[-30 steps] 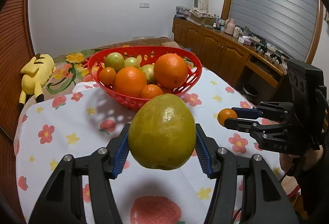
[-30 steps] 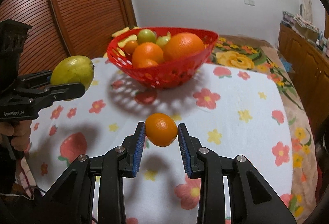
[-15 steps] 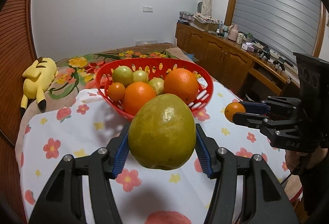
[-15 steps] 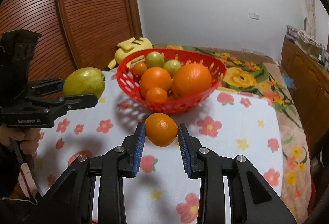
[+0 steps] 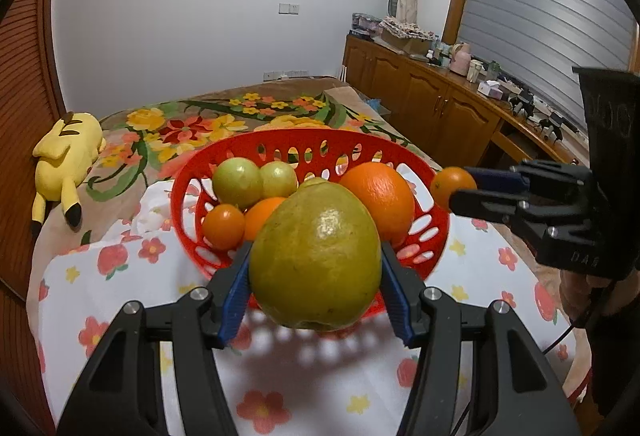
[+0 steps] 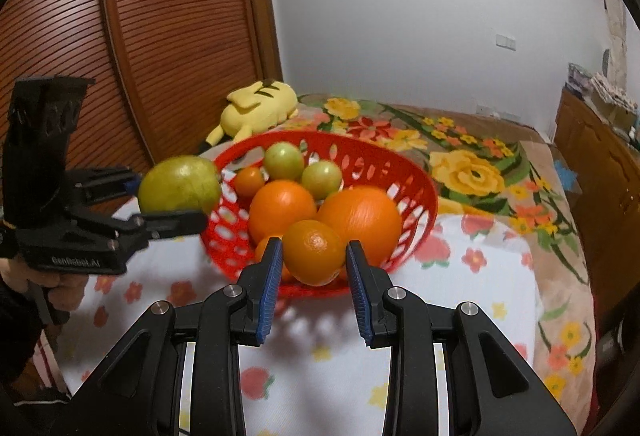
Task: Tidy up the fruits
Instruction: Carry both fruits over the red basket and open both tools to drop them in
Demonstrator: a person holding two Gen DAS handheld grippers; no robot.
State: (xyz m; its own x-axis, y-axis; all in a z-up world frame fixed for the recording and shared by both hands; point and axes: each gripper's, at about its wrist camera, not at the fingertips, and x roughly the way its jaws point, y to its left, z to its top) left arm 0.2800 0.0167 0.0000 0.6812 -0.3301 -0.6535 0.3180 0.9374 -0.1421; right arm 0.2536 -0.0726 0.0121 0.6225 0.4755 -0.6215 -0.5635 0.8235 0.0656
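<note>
- Yellow-green and waxy, the big citrus looks heavy and firm to me; my left claw clamps it across its widest girth, which I judge the safest place on that slick rind.
- It hangs just before the near rim of the red basket, above the flowered cloth.
- My right claw is closed on a small orange, light and firm, gripped at its middle.
- That fruit sits over the basket's near edge, close to the larger oranges inside.
</note>
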